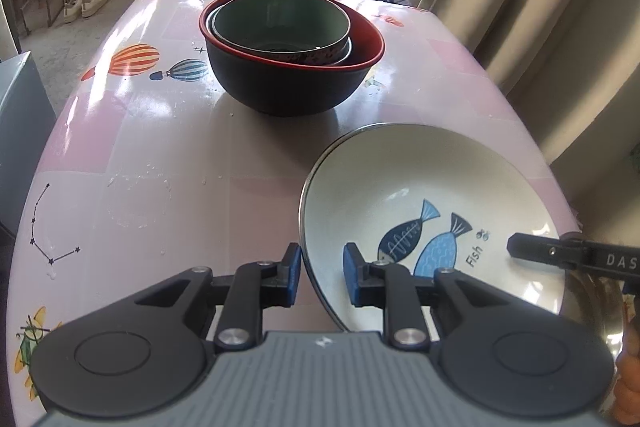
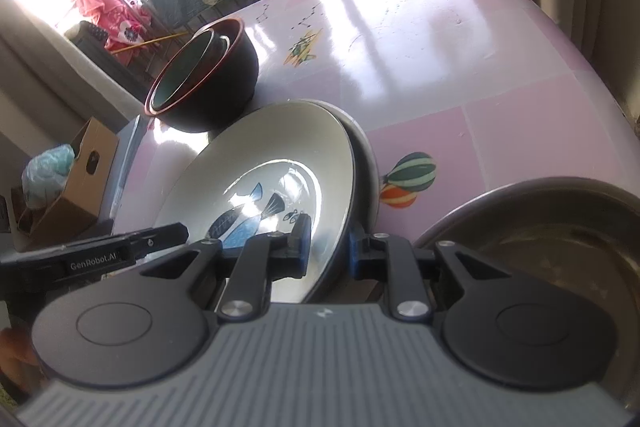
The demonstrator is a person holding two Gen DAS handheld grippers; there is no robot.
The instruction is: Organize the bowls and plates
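On glossy pink tablecloth (image 1: 160, 131), both grippers (image 1: 322, 273) (image 2: 329, 245) pinch the round glazed fish plate's (image 1: 400, 179) (image 2: 280, 155) rim

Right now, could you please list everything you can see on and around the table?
Fish plate: one, white with two blue fish, near end of the table, rim between the pads of both tools; the right wrist view shows another white plate just beneath it.
Large bowl: one, black with red rim, further along the table.
Nested bowls: at least two, the top one grey-green inside, in the large bowl.
Metal basin: one, silver, beside the plates.
Table: one, pink cloth with balloon prints.
Cardboard box: one, brown, beside the table.
Curtain: beige, along the table's side.
Left tool: gripping the fish plate's rim.
Right tool: gripping the rim opposite.
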